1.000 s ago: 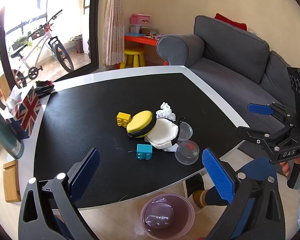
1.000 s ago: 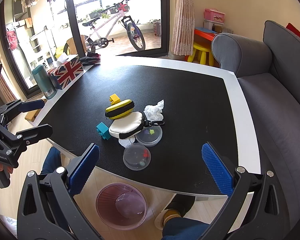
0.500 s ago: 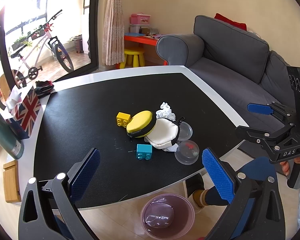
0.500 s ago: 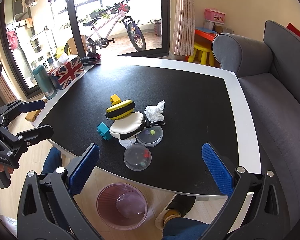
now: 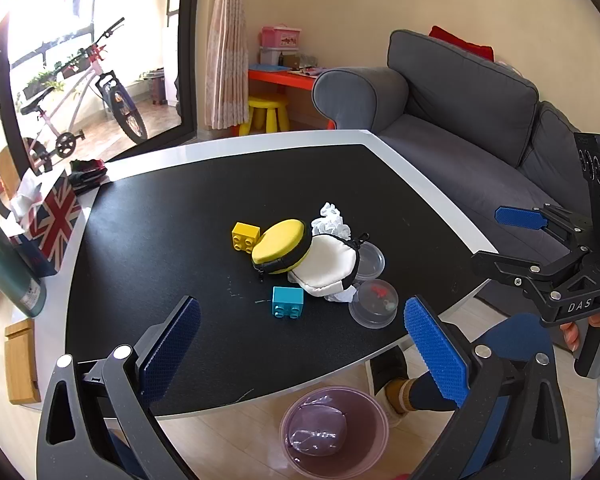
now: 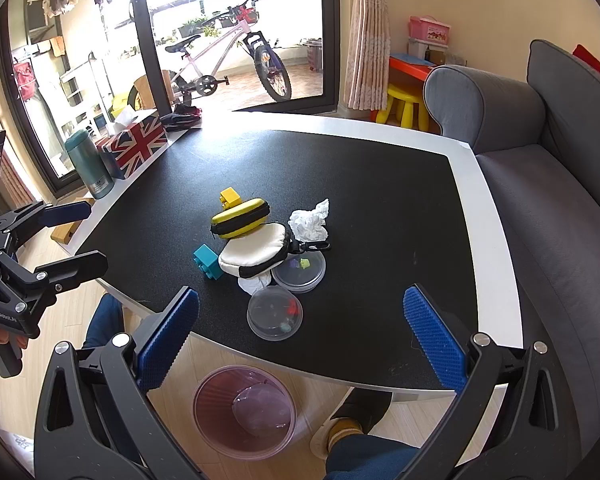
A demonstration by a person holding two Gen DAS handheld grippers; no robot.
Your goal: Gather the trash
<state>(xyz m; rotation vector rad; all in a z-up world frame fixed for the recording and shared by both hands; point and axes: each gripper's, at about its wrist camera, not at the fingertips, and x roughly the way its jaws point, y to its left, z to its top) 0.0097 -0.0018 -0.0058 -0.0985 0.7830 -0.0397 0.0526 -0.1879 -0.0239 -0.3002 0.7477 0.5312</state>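
A crumpled white tissue (image 6: 310, 222) (image 5: 332, 220) lies mid-table behind a white pouch (image 6: 256, 254) and a yellow pouch (image 6: 240, 218). Another bit of white paper (image 6: 254, 283) pokes out under the white pouch. Two clear plastic lids (image 6: 275, 312) (image 6: 299, 271) rest near the front edge. A purple bin (image 6: 244, 412) (image 5: 334, 432) with a clear liner stands on the floor below that edge. My left gripper (image 5: 300, 344) and right gripper (image 6: 300, 328) both hover open and empty at the near edge. Each also shows in the other's view, left gripper (image 6: 74, 234), right gripper (image 5: 504, 236).
Yellow (image 6: 230, 197) and teal (image 6: 207, 261) toy bricks sit by the pouches. A Union Jack tissue box (image 6: 134, 144) and a teal flask (image 6: 90, 170) stand at the table's left rim. A grey sofa (image 6: 560, 200) borders the right side. The person's foot (image 6: 340, 432) is beside the bin.
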